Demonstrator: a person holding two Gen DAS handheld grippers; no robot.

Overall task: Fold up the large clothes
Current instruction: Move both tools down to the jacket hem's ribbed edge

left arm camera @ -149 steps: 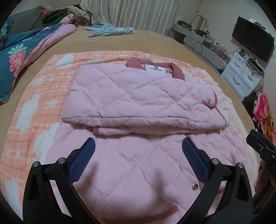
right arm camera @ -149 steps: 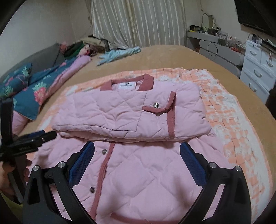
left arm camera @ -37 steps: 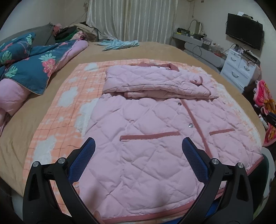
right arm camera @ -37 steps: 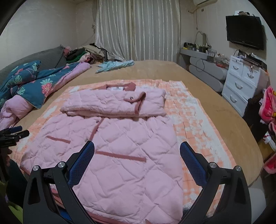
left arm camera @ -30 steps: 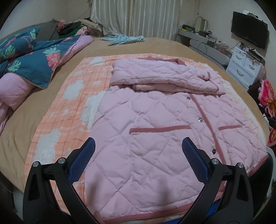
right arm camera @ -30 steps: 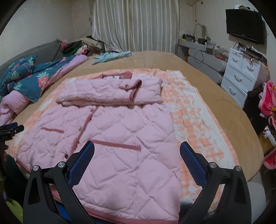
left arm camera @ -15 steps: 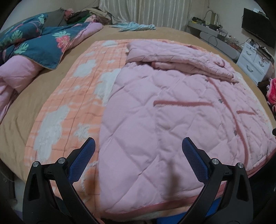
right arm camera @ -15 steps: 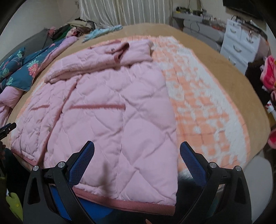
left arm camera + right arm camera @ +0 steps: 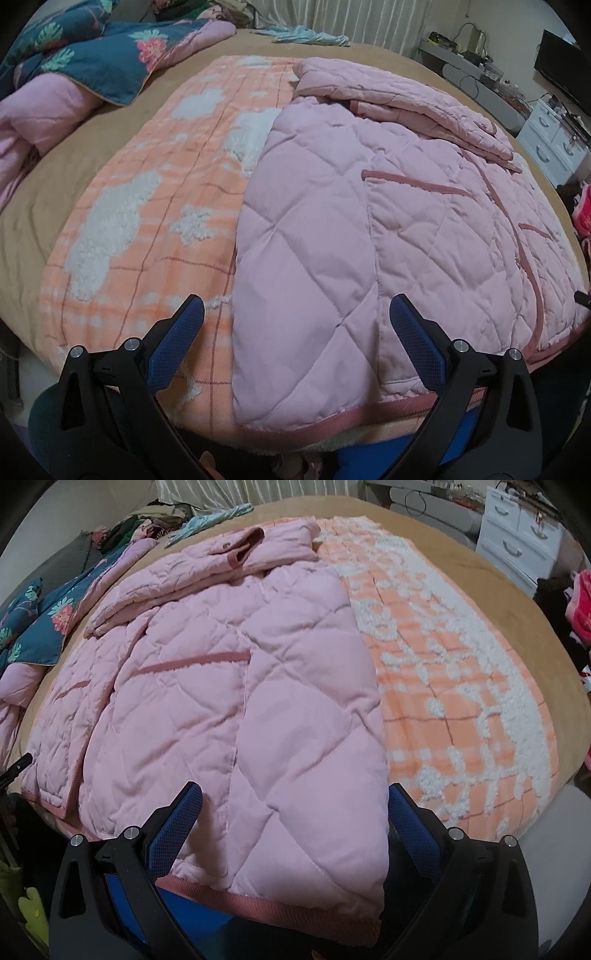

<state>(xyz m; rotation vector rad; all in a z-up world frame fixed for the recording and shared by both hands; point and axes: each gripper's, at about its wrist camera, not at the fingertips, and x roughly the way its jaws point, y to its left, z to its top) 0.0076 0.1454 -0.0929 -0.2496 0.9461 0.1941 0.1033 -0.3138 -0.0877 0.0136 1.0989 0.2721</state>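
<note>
A floral teal duvet (image 9: 110, 62) is bunched at the far left of the bed, beside an orange-and-white checked blanket (image 9: 147, 206) spread over the tan bedspread (image 9: 48, 177). On that blanket lies the pink quilted coat (image 9: 351, 229) — front up, its upper part already folded down over the body, its dusty-rose hem (image 9: 332, 417) reaching the near edge of the bed. The left gripper (image 9: 295, 332) hangs over the coat's near left corner, jaws spread wide and empty. The right gripper (image 9: 291, 812) hangs over the opposite hem corner (image 9: 314, 915), jaws likewise wide apart — gripping nothing. Farther right stands a white drawer unit (image 9: 517, 531).
</note>
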